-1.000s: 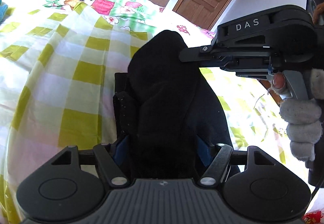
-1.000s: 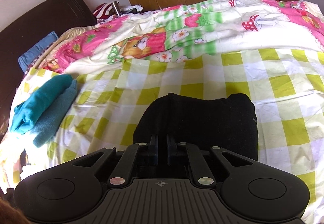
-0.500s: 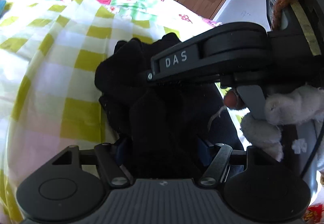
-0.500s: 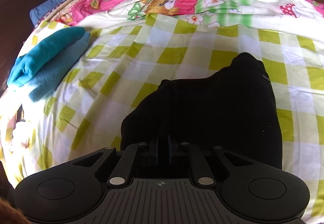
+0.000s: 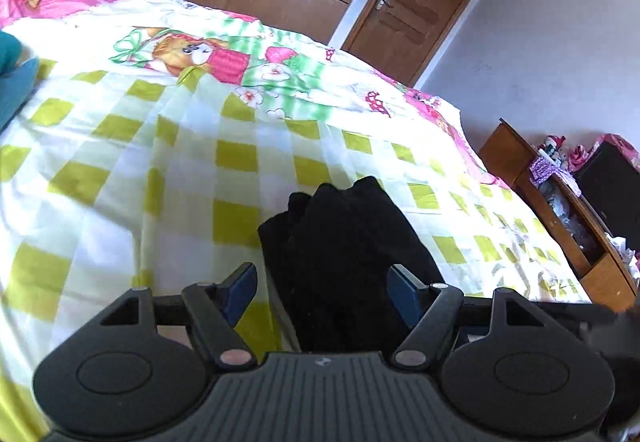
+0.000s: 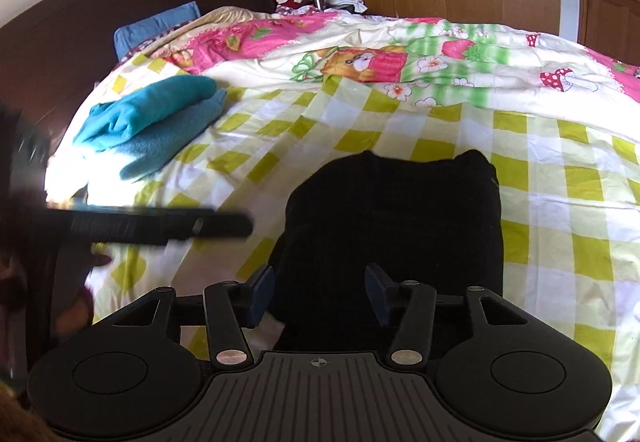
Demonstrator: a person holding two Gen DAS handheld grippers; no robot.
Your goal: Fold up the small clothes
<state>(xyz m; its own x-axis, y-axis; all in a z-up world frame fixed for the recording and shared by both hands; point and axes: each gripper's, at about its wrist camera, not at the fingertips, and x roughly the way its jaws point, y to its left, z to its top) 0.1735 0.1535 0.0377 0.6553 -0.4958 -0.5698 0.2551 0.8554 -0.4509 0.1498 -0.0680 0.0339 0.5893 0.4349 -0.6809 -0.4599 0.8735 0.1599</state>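
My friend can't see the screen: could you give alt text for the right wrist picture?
A folded black garment lies on a yellow-checked bedsheet, between the opening jaws of the right gripper, which do not press it. A folded teal garment lies far left, by a dark headboard.

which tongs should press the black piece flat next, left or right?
Right, probably. The right tongs, opening, face the black garment squarely, its bulk ahead of them. The left tongs, also opening, straddle one bunched end.
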